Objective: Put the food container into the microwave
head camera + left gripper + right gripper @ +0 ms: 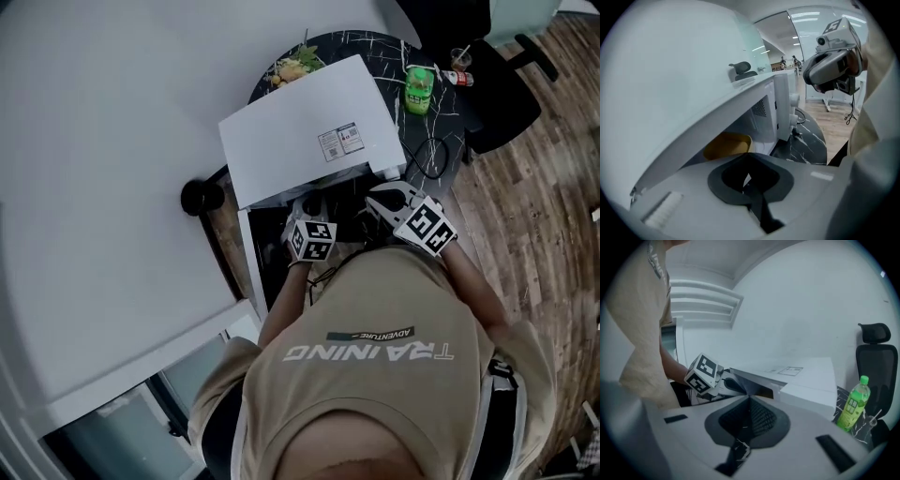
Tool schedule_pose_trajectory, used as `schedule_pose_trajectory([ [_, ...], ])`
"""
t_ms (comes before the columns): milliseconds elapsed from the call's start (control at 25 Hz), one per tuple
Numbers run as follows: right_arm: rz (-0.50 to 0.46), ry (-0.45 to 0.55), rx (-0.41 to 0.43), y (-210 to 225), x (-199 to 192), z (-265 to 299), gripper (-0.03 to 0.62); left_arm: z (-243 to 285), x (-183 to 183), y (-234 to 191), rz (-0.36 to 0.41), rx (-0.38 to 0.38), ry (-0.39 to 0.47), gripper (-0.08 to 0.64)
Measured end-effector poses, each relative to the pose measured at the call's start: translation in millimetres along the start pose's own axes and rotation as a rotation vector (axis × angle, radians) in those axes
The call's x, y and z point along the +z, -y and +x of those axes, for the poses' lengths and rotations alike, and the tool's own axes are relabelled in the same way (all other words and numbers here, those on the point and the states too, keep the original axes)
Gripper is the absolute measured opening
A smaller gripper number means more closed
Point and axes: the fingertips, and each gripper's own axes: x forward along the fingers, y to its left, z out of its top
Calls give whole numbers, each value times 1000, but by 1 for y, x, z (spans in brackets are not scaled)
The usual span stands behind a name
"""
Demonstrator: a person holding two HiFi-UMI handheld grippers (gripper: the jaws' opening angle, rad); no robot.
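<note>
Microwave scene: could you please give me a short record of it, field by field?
microwave: white, on dark marbled table, door open
container: yellow, inside the microwave
left gripper: jaws together, empty, at the opening
right gripper: jaws together, empty, in front of the microwave
bottle: green, upright on the table beside the microwave

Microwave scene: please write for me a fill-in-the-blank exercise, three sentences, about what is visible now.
The bottle beside the microwave is ___.
The container inside the microwave is ___.
The left tool and the right tool both have their jaws ___.
Missing words: green; yellow; shut.
</note>
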Motion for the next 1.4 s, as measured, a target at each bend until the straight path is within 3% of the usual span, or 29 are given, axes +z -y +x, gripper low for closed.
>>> schedule_pose_trajectory([
  [280,-63,21,-28,2,28,-7,11,-29,10,4,-186,-59,61,8],
  [480,-63,34,-55,6,52,-11,11,-66,50,4,-277,-143,156,8],
  [680,-94,-5,-66,8,61,-6,11,-92,82,2,-247,-162,226,8],
  [1040,-155,0,-97,18,98,4,11,-102,129,-23,-199,-132,352,8],
  [1400,-138,103,-168,45,155,5,11,-117,176,-84,-298,-75,504,8],
])
